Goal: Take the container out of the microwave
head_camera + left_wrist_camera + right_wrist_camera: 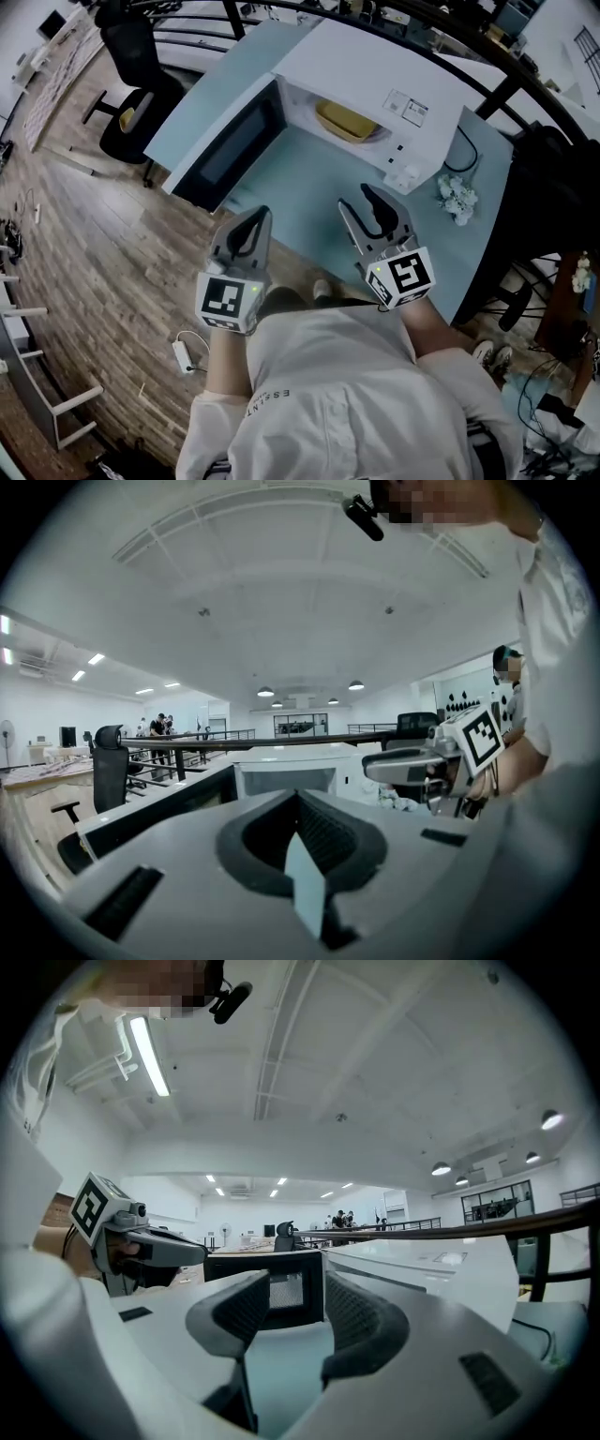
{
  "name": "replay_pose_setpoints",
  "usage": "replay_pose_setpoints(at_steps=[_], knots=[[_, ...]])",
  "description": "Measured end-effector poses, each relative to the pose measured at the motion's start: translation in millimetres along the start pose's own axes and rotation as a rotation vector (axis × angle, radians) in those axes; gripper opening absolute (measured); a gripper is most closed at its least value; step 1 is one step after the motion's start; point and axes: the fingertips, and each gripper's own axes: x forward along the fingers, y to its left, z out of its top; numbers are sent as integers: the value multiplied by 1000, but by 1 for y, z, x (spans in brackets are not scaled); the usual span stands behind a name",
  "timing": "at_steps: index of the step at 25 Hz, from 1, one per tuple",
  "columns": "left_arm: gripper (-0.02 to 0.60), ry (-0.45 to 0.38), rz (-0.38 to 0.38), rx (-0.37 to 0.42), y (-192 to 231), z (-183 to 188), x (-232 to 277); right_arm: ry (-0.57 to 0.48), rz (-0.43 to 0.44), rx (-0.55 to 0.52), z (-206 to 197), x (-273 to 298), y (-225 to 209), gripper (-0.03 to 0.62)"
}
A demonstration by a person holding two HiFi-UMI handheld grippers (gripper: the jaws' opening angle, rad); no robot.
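Pale-blue table (309, 178) bore the open microwave (375, 66), container (345, 120) inside. Your left gripper (255, 217) sat pinched together, right gripper (356, 197) spread (both empty). A shallow 1-sided grab could tip it.

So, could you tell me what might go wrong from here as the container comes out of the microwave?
1. The container sits well inside the microwave, so the open right tool could clip the opening's edge or tilt it.
2. The open door juts out on the side of the left tool, which is shut, and might get bumped.
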Motion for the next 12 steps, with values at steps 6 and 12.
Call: replay_pose_setpoints(at_steps=[6,12], knots=[[-6,1,-111,26,12,3,49,67,-80,-58,-12,25,-28,178],[-6,2,-275,49,34,-5,93,138,-209,-102,-25,58,-46,178]])
